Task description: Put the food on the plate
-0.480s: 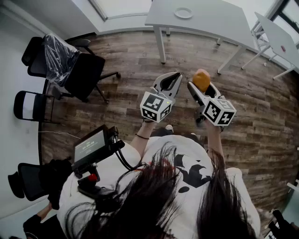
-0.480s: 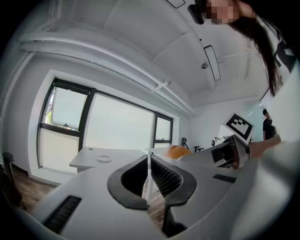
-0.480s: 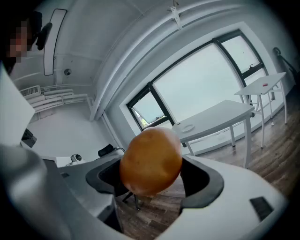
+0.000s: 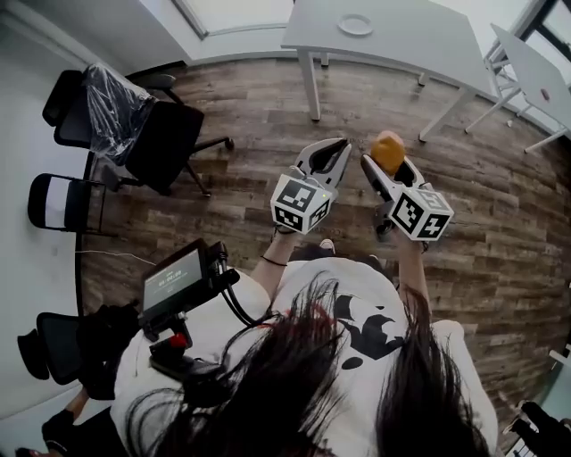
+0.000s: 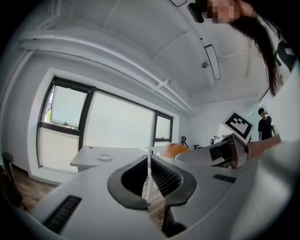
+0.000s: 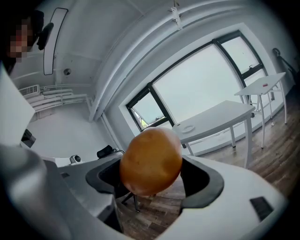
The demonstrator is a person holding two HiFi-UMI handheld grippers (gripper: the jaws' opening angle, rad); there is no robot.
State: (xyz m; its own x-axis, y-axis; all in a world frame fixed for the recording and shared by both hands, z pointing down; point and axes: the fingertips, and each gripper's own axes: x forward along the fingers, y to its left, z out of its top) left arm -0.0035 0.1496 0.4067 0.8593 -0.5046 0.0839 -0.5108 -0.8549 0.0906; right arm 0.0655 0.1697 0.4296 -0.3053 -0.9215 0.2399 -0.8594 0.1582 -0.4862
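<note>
You hold both grippers out in front of your chest, side by side and close to each other, above the wooden floor (image 4: 250,98). The left gripper (image 4: 339,148) has its two jaws brought together at the tips, and nothing is between them. The right gripper (image 4: 385,161) has its jaws spread wide and pressed on the food (image 4: 387,148), a round orange-brown piece that fills the space between them.

Your hands are mostly hidden behind the marker cubes (image 4: 301,203), and only the wrists show. The jaws cover the lower sides of the food, so I cannot tell exactly what kind of food it is.

The plate (image 4: 355,25) lies on the white table (image 4: 419,40) ahead of you, well apart from the food. A second table (image 4: 535,76) is cut off at the right edge. Black chairs (image 4: 165,143) stand at the left. The room is white, with large windows (image 6: 201,79) behind the tables.
</note>
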